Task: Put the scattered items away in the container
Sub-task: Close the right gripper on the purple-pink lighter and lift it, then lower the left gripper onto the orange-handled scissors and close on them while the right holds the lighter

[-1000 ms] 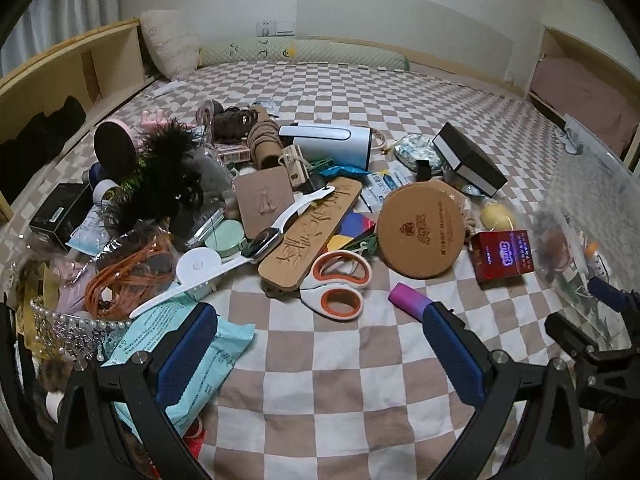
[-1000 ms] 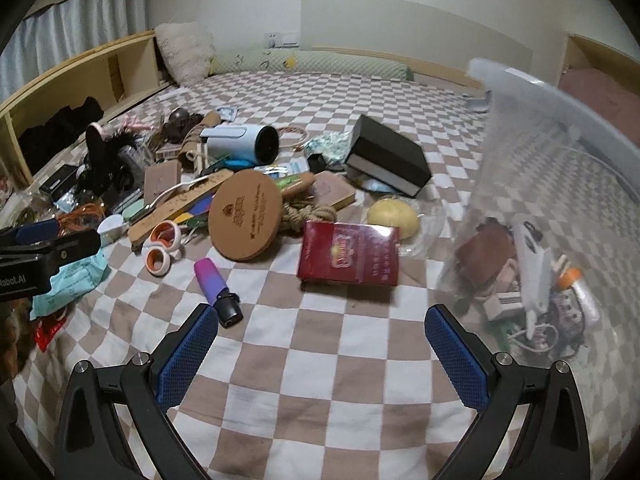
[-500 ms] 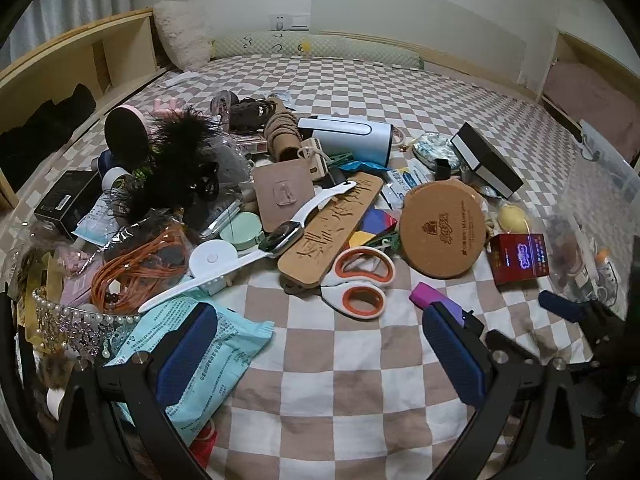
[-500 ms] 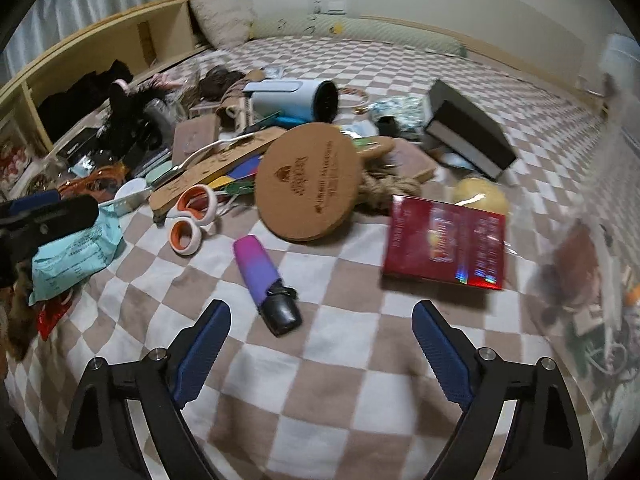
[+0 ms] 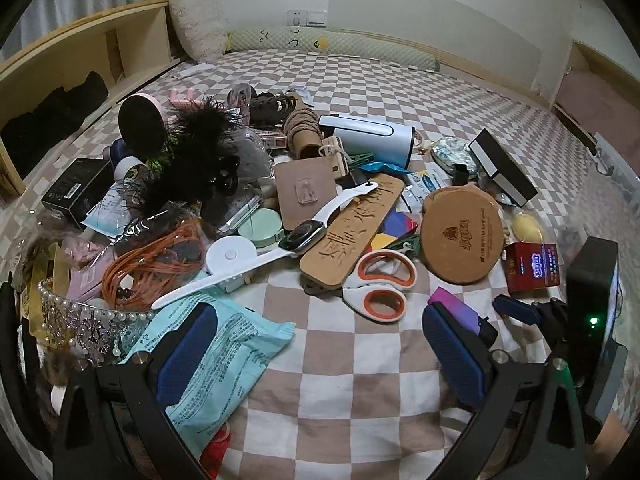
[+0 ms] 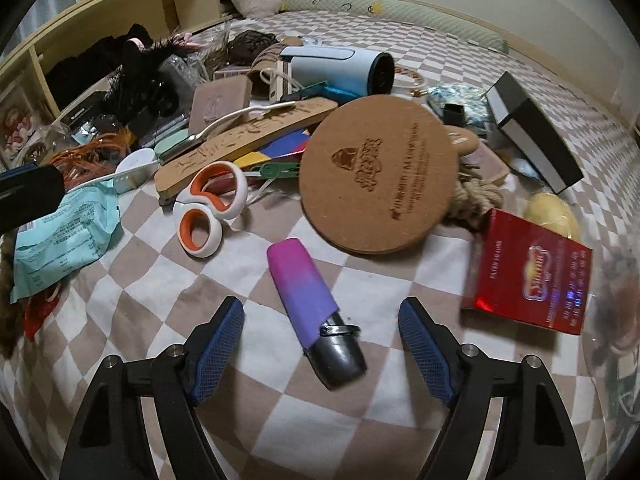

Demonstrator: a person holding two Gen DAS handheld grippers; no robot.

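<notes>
I held my right gripper (image 6: 320, 344) spread around one purple tube (image 6: 308, 300); my left gripper (image 5: 320, 356) hung released. One scissors (image 6: 212, 200), one cork disc (image 6: 380, 172), possibly more beneath.

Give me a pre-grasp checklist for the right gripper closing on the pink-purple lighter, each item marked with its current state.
1. Right gripper open wide enough: ok.
2. Pink-purple lighter lies between the fingers: ok.
3. Lighter free of the scissors and cork disc: ok.
4. Fingers low enough to touch the bedspread: cannot tell.
5. Left gripper open and holding nothing: ok.
6. Container has room: cannot tell, only a blurred clear edge shows.
</notes>
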